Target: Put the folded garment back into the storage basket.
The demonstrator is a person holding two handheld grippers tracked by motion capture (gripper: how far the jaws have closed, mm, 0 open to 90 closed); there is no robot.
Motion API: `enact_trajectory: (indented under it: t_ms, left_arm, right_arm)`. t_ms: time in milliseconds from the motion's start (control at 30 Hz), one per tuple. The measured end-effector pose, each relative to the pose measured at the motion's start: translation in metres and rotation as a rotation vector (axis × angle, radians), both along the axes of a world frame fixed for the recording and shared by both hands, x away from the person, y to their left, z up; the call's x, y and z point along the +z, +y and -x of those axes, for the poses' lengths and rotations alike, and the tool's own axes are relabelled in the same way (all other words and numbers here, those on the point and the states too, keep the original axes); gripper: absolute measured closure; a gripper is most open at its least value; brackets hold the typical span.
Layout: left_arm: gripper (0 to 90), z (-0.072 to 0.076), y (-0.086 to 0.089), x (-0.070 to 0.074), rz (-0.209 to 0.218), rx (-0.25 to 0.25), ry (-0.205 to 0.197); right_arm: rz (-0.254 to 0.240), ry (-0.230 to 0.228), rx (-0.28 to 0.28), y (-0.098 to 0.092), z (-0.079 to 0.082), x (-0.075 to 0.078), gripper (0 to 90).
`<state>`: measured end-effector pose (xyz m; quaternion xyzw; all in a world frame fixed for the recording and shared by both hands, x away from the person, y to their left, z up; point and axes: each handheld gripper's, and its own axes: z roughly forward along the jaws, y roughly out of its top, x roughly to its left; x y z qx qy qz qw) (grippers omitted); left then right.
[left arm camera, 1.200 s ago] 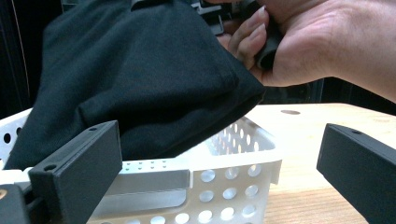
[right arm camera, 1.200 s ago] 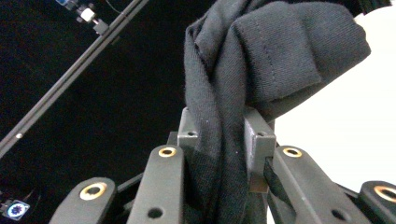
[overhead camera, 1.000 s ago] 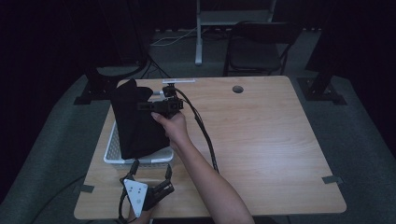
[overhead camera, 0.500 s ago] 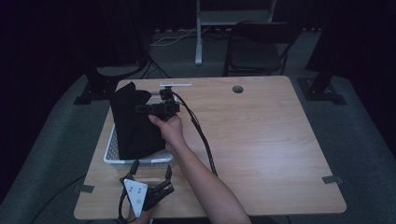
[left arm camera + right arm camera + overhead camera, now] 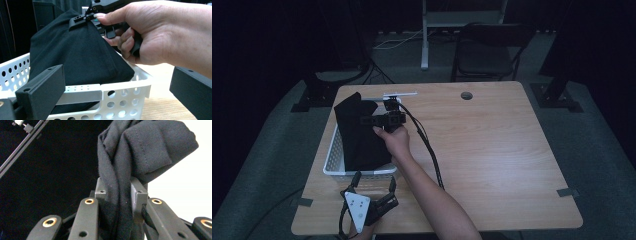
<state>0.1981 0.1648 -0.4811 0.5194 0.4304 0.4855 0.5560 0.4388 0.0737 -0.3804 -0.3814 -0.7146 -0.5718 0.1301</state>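
A black cloth [image 5: 359, 137] hangs out of a white perforated basket [image 5: 332, 165] at the table's left side. My right gripper [image 5: 367, 120] is shut on the cloth's upper edge and holds it up over the basket. In the right gripper view, bunched cloth [image 5: 140, 147] sits pinched between the two jaws of that gripper [image 5: 117, 195]. My left gripper [image 5: 374, 179] rests near the table's front edge, just in front of the basket, and is open with nothing between its fingers. In the left gripper view, the cloth [image 5: 75, 57] fills the basket [image 5: 125, 87], and a hand holds the right gripper [image 5: 82, 20] above it.
The right gripper's cable [image 5: 429, 150] runs across the wooden tabletop [image 5: 492, 150]. A round hole [image 5: 466, 95] lies near the far edge, and a white bar [image 5: 400, 93] lies behind the basket. A dark chair [image 5: 487, 50] stands beyond the table.
The right hand with the cloth has shifted only slightly above the basket. The left gripper has stayed where it was.
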Motion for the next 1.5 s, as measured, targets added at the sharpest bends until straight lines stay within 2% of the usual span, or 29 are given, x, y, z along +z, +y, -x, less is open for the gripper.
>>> enact_trajectory:
  t_ms: [267,433,733,833,933,1067,1133,1300,1500]
  left_arm:
    - [1.3,0.0,0.0,0.0,0.0,0.0,-0.002]
    - [1.3,0.0,0.0,0.0,-0.001,0.0,0.0]
    - [1.3,0.0,0.0,0.0,-0.001,0.0,0.0]
    - [1.3,0.0,0.0,0.0,0.0,0.0,0.0]
    - [1.3,0.0,0.0,0.0,0.0,0.0,0.001]
    - [1.3,0.0,0.0,0.0,0.0,0.0,0.001]
    - [1.3,0.0,0.0,0.0,0.0,0.0,0.001]
    - [1.3,0.0,0.0,0.0,-0.001,0.0,0.002]
    - [1.3,0.0,0.0,0.0,-0.002,0.0,0.003]
  right_arm:
    - [0.033,0.0,0.002,0.0,0.002,-0.004,73.3]
    - [0.067,-0.018,0.019,-0.001,0.004,-0.005,73.3]
    - [0.189,-0.071,0.014,0.003,0.005,-0.002,73.2]
    - [0.258,-0.1,0.017,0.005,0.004,-0.002,73.2]
    - [0.318,-0.108,0.031,0.01,0.004,-0.003,73.2]
    - [0.341,-0.111,0.069,0.014,0.003,-0.003,71.9]
    - [0.357,-0.109,0.073,0.016,0.002,-0.003,65.9]
    - [0.41,-0.113,0.08,0.021,0.004,-0.003,43.3]
    - [0.458,-0.143,0.083,0.024,0.007,-0.002,29.5]
